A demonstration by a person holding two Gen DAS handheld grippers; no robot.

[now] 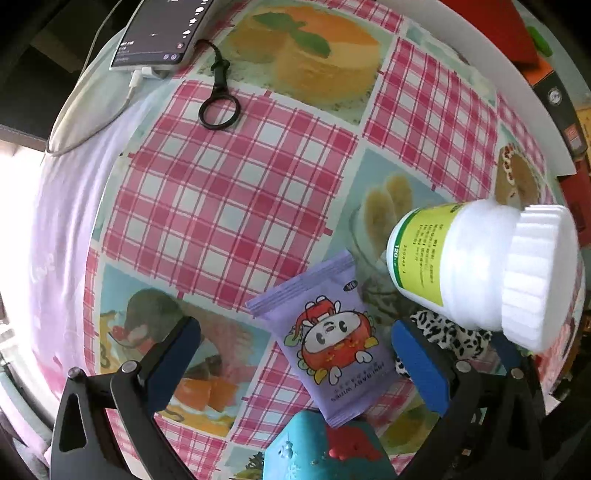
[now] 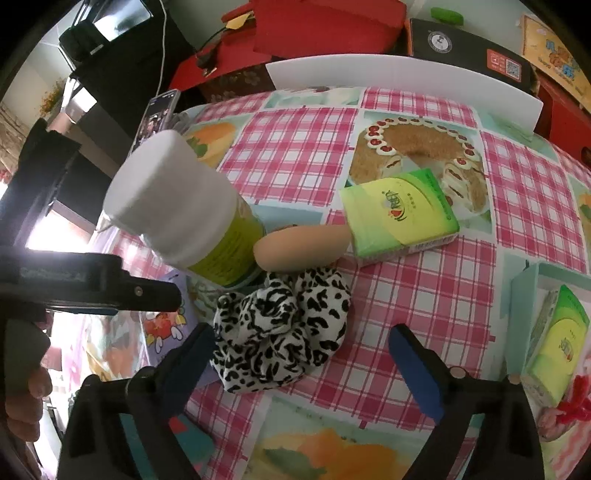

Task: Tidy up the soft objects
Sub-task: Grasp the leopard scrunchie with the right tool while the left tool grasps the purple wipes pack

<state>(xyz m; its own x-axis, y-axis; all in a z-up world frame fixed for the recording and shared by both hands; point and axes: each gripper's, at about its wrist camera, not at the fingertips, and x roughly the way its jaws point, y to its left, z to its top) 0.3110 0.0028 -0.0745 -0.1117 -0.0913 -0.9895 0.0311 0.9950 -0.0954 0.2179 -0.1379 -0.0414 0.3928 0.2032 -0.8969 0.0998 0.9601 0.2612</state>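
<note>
A purple wipes packet lies on the checked tablecloth between the fingers of my open left gripper. A black-and-white leopard scrunchie lies just ahead of my open right gripper, nearer its left finger; its edge shows in the left wrist view. A beige egg-shaped soft thing lies beyond the scrunchie. A green tissue pack lies beside it. A second green tissue pack sits in a pale box at the right.
A white bottle with a green label stands by the scrunchie; it also shows in the right wrist view. A teal and red object lies under my left gripper. A phone and black key ring lie far off. A white board edges the table.
</note>
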